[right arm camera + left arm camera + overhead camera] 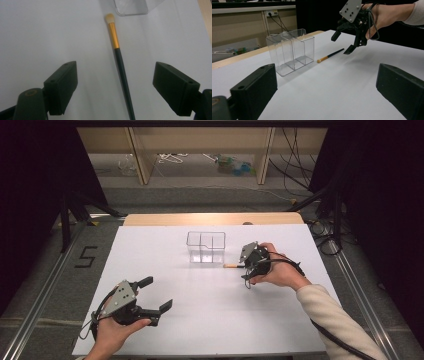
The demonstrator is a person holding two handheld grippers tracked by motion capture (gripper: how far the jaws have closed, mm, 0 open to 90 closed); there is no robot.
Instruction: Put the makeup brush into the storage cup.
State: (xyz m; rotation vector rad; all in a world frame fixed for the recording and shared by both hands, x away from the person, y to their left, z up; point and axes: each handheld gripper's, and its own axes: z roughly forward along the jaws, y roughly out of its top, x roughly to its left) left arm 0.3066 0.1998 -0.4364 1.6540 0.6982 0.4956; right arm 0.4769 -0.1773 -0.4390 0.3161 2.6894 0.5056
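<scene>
Between the spread jaws of the right gripper [115, 85] lies a makeup brush [119, 60] flat on the white table [210, 320] — dark green handle, gold ferrule, pale tip. Its handle runs down the middle of the gap, touching neither jaw, and its pale tip points away from the gripper toward a clear plastic box [130, 7] just beyond it. Seen from the left gripper view, the right gripper [344, 43] hovers above the handle end of the brush [330, 55], jaws apart and released, tilted down at the table, held in a hand [384, 15] with a cream sleeve [415, 16].

The clear box [290, 51] stands upright just past the brush tip, split by thin walls into several compartments; nothing can be made out inside them. From the high view the brush [231, 266] sits just beside the box [206, 247], on the side nearer the right gripper [245, 265].

Well apart from all this, at the near left of the table, the left gripper [160, 295] is held low in the other hand [115, 332] — jaws wide open, grasping nothing, aimed toward the box and brush.
</scene>
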